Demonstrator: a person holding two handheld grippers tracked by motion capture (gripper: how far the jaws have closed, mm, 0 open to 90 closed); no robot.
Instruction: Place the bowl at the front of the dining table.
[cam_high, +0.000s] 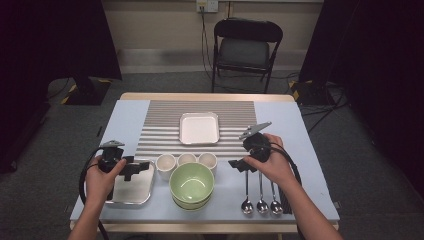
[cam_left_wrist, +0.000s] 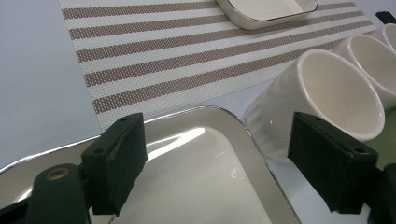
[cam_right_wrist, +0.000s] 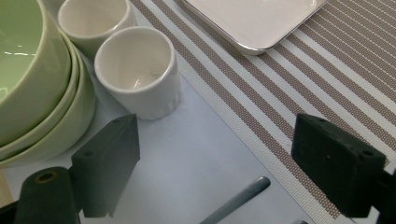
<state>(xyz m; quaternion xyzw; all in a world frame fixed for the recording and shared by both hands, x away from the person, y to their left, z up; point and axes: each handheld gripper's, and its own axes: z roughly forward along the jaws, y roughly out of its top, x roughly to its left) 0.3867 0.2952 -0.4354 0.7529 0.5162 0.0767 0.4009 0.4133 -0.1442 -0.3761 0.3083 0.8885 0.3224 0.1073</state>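
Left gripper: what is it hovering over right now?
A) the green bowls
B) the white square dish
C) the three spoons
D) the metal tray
D: the open left gripper hangs over the metal tray at the table's near left, and in the left gripper view its fingers frame the tray's shiny surface beside a white cup.

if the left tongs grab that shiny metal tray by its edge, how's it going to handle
The metal tray looks thin and mirror-smooth, so it is probably light but slippery between the open left tongs. Gripped at one rim, it may tilt or sag. Pushed, it would likely slide toward the nearest cup.
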